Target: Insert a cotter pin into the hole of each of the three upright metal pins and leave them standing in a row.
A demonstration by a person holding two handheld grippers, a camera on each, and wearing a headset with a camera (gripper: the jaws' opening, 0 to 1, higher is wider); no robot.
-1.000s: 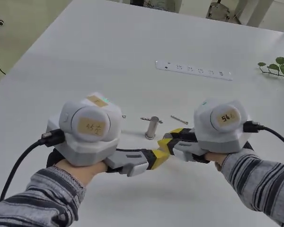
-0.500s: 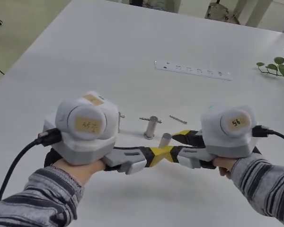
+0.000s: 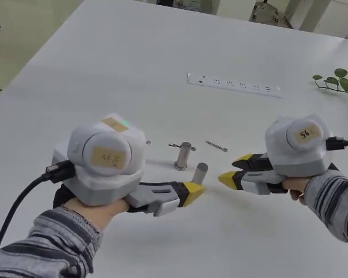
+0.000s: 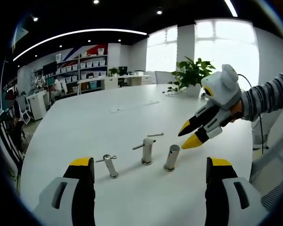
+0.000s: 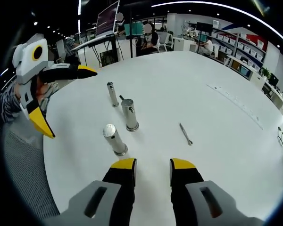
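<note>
Three upright metal pins stand in a row on the white table (image 3: 104, 69). The far pin (image 4: 110, 165) and the middle pin (image 4: 147, 150) each carry a cotter pin through the top. The near pin (image 3: 199, 172) has none and stands free between the two grippers. A loose cotter pin (image 3: 217, 145) lies flat behind the row. My left gripper (image 4: 150, 164) is wide open, its jaws spanning the row from a short way back. My right gripper (image 3: 235, 168) is open and holds nothing, just right of the near pin.
A white power strip (image 3: 232, 86) lies across the far side of the table. Green plant leaves (image 3: 336, 81) reach in at the right edge. Cables trail from both grippers toward me.
My right gripper has let go of the third metal pin, leaving it upright beside the middle one, and has drawn back to the right. The left gripper has hardly moved.
</note>
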